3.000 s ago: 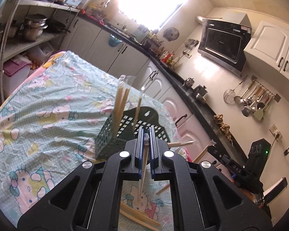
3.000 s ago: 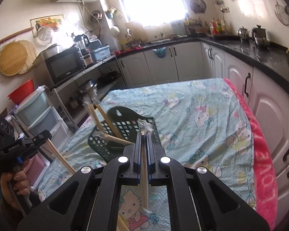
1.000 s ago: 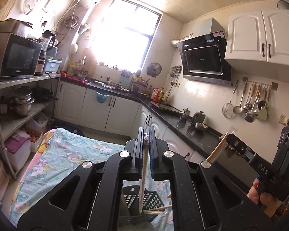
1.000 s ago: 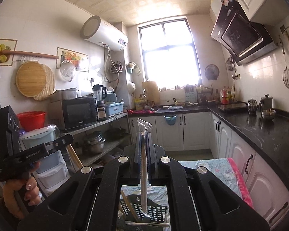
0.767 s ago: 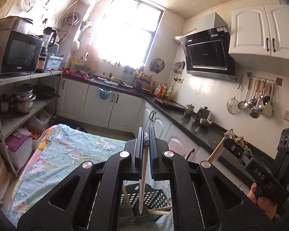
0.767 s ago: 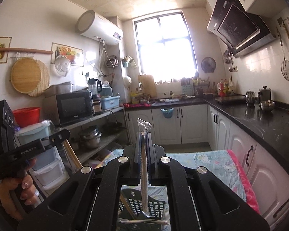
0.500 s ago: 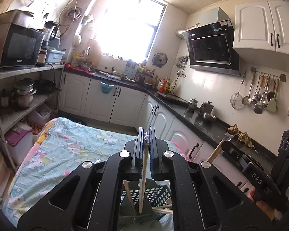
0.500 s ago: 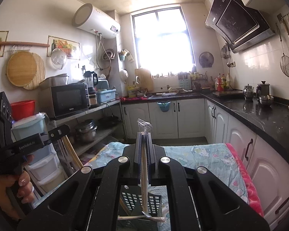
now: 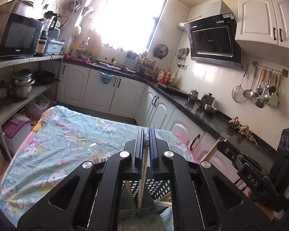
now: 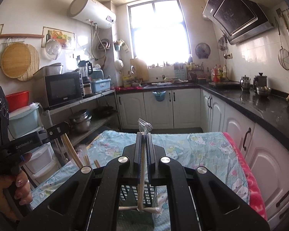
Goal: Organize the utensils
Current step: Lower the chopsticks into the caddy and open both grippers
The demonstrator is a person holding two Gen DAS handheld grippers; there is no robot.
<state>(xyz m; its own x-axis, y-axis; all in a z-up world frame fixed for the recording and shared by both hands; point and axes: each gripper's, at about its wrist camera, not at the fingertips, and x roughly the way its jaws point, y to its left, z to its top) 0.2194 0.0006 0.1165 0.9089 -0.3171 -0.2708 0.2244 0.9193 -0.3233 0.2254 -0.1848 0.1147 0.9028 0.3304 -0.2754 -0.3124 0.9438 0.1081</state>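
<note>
Above the green basket [image 9: 160, 190], the left gripper [image 9: 146, 146] and right gripper [image 10: 143, 150] each pinch wrapped chopsticks [image 10: 142, 175].

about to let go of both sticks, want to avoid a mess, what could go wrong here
1. The wrapped wooden chopstick in the right gripper hangs over a loose stick lying crosswise, which could block it.
2. The left gripper holds its wooden chopstick tilted above the dark green slotted plastic basket, so it may tip out over the rim.
</note>
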